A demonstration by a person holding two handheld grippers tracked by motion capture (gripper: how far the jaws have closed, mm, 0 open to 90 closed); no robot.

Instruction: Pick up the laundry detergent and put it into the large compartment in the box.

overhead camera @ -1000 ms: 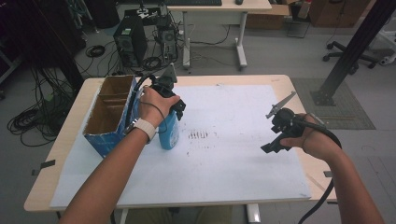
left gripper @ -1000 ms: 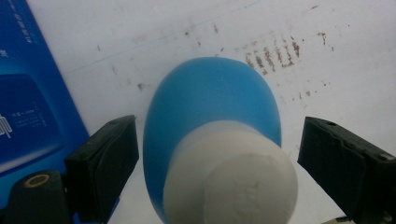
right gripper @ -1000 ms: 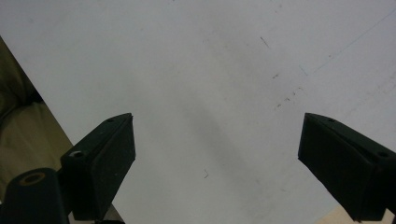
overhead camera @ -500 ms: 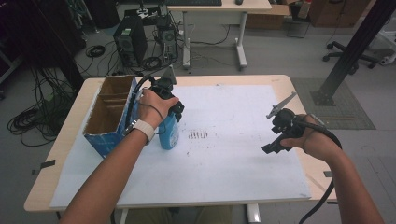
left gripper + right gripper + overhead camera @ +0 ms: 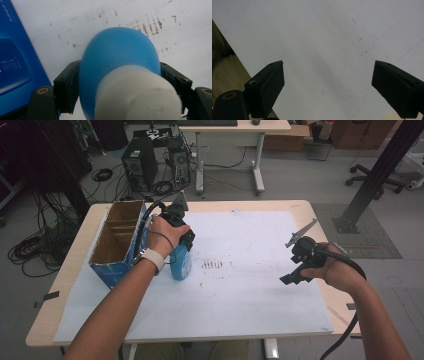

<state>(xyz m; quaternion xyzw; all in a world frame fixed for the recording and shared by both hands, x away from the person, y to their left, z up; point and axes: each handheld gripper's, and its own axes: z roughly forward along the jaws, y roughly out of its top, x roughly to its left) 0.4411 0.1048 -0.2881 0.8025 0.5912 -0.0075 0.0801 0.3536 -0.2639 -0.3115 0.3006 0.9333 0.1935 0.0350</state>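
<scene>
The right gripper (image 5: 295, 270) hovers over the white table cover (image 5: 250, 295), jaws spread wide with nothing between them. Farther off, the left gripper (image 5: 120, 85), its jaws just closing, clasps an upright blue bottle (image 5: 120, 55) with a white cap, just beside an open blue cardboard box (image 5: 117, 245).

The blue box (image 5: 15, 62) carries small pale print on its side, too blurred to read; nothing else bears lettering.
</scene>
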